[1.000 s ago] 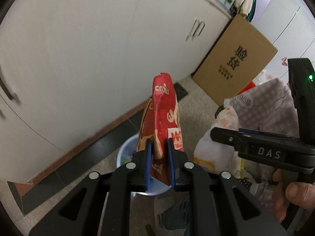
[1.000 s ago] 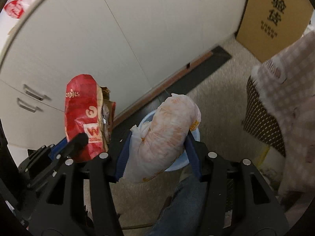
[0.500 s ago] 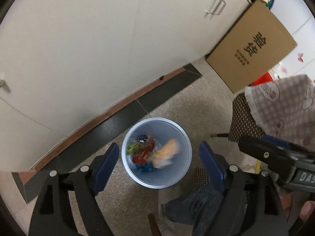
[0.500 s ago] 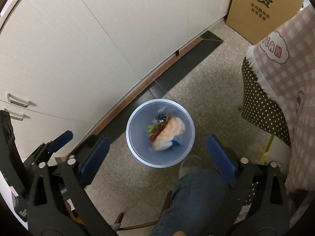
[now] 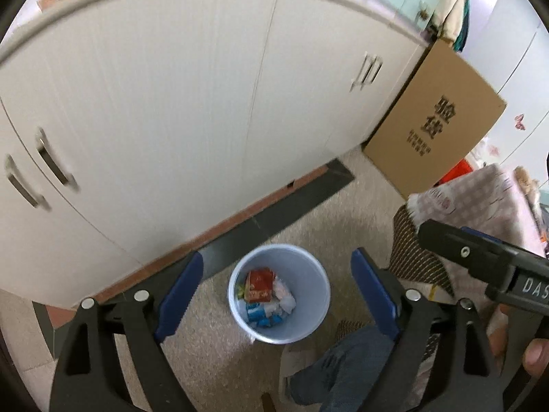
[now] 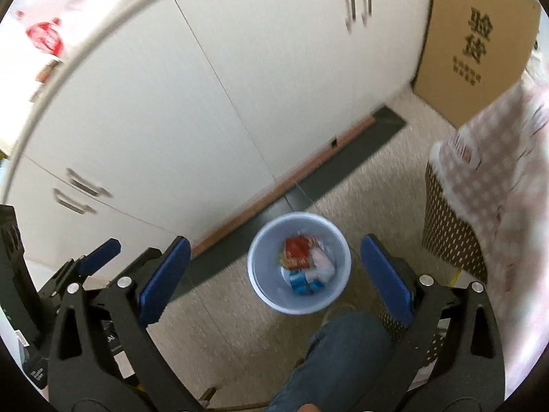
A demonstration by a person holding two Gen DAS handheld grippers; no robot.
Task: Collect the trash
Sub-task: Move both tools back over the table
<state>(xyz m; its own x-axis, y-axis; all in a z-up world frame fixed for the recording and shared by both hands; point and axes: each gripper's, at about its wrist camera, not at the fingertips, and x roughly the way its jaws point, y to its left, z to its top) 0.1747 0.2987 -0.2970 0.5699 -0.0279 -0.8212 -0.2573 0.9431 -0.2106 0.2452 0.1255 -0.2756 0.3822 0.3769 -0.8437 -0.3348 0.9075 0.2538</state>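
A pale blue waste bin (image 5: 310,273) stands on the floor below both grippers. Inside it lie a red snack bag (image 5: 259,285), a white plastic bag (image 5: 285,297) and blue wrappers. My left gripper (image 5: 277,259) hangs above the bin, its jaws opening wide with nothing between them. The right wrist view shows the same bin (image 6: 262,285), the red bag (image 6: 295,252) and the white bag (image 6: 322,266). My right gripper (image 6: 274,243) is open and holds nothing. The left gripper's blue fingertip (image 6: 103,254) shows beside it on the left.
White cabinet doors (image 5: 206,103) rise just behind the bin, with a dark strip along their base. A cardboard box (image 5: 435,123) leans at the right. A checked cloth (image 6: 497,158) hangs over a dotted one. A person's jeans-clad leg (image 6: 339,353) is under the grippers.
Both grippers have opened: the red snack bag left the left one, the white bag the right one, and both fell into the bin. Both grippers have since risen.
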